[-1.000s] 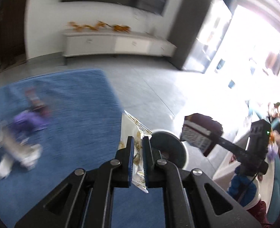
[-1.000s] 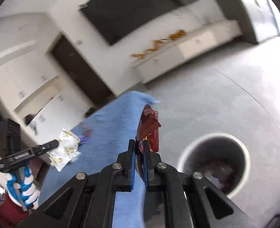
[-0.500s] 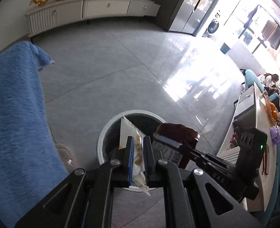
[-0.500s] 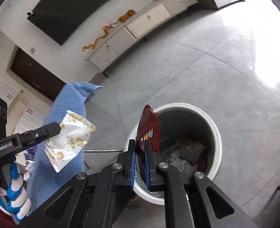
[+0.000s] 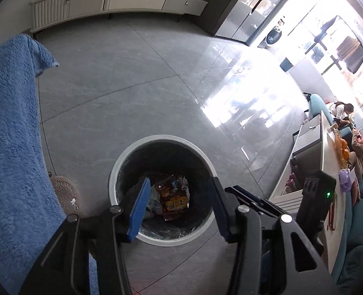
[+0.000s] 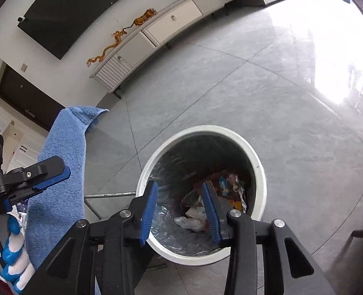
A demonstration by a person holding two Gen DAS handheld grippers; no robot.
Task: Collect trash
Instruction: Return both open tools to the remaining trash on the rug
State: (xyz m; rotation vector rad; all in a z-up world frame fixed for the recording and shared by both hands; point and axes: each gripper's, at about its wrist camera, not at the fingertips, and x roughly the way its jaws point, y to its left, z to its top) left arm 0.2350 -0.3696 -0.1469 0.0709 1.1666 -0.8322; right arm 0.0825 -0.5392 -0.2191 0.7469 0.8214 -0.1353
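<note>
The white-rimmed trash bin stands on the grey floor, lined with a dark bag. Crumpled wrappers lie at its bottom. My left gripper hangs over the bin's mouth, its jaws opening with nothing between them. In the right wrist view the same bin holds the wrappers, and my right gripper is above it, jaws also opening and empty. One of the left gripper's fingers shows at the left edge, held by a blue-and-white gloved hand.
A blue towel drapes over a surface just left of the bin, with a metal leg under it. A knitted slipper lies by the bin. A low white cabinet lines the far wall. People sit at the right.
Both grippers came down over the bin and opened. The white-and-gold wrapper left the left jaws and the red wrapper left the right jaws.
</note>
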